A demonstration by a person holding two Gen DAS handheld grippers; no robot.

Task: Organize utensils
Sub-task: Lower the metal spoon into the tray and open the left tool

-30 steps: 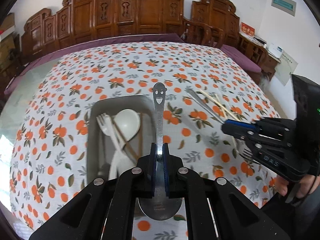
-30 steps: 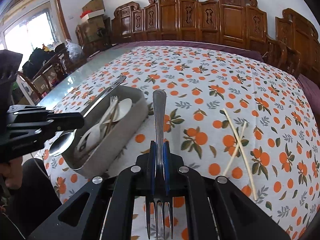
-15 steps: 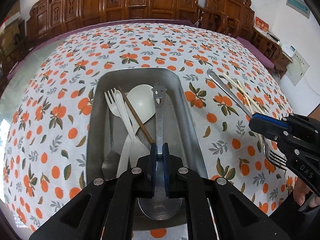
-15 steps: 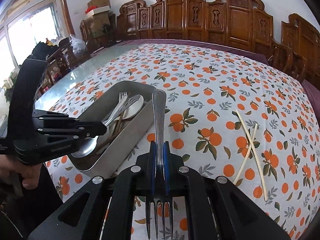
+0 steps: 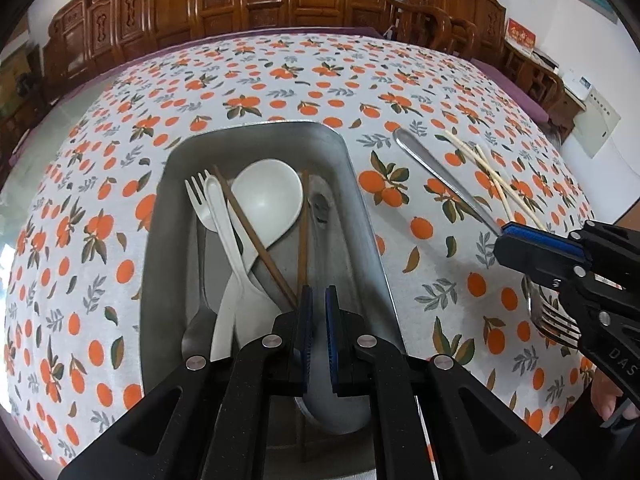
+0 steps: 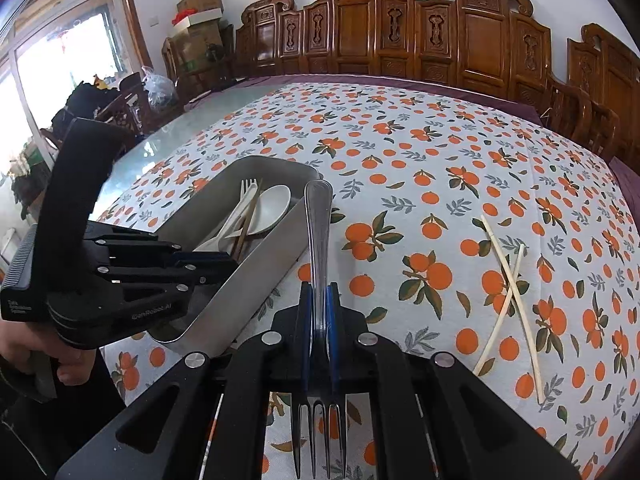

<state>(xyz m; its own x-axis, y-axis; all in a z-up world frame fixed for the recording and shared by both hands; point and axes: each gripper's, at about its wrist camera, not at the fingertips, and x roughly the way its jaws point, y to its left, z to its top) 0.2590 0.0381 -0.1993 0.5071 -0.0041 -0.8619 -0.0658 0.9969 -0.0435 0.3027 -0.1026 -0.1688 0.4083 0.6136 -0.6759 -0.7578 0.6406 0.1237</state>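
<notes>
Over metal tray (image 5: 362, 200) | left gripper (image 5: 316, 322) jaws parted, steel spoon (image 5: 334, 404) dropped inside tray | right gripper (image 6: 318, 312) clamps steel fork (image 6: 318, 224) just right of tray | carry fork over rim, lower flat, handle along tray, then release

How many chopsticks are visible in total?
4. Two brown chopsticks lie in the metal tray; two pale chopsticks lie crossed on the tablecloth. Others may be hidden.
</notes>
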